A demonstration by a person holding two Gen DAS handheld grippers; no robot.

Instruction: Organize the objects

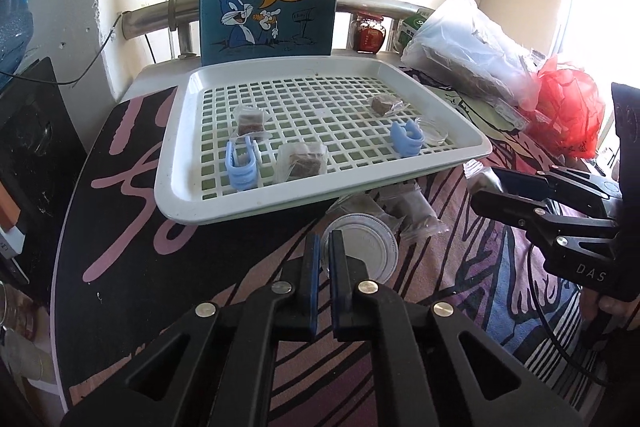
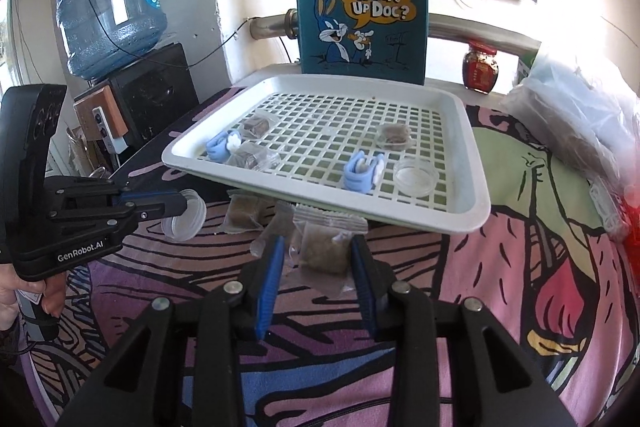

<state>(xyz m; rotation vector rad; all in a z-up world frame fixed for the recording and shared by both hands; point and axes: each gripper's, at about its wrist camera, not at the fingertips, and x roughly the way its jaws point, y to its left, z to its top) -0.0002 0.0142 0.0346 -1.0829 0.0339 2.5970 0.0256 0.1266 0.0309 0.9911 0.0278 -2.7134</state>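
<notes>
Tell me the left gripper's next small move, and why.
Probably lift the clear round plastic dish up and forward over the near rim of the white slotted plastic tray. The left gripper is shut on the dish's rim, the dish hangs short of the tray's near edge, and a matching clear dish already lies on the grid there.

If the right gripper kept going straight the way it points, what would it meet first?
Probably the clear packet of brown material already between the right gripper fingers; past it, the white tray edge. Depth is uncertain.
</notes>
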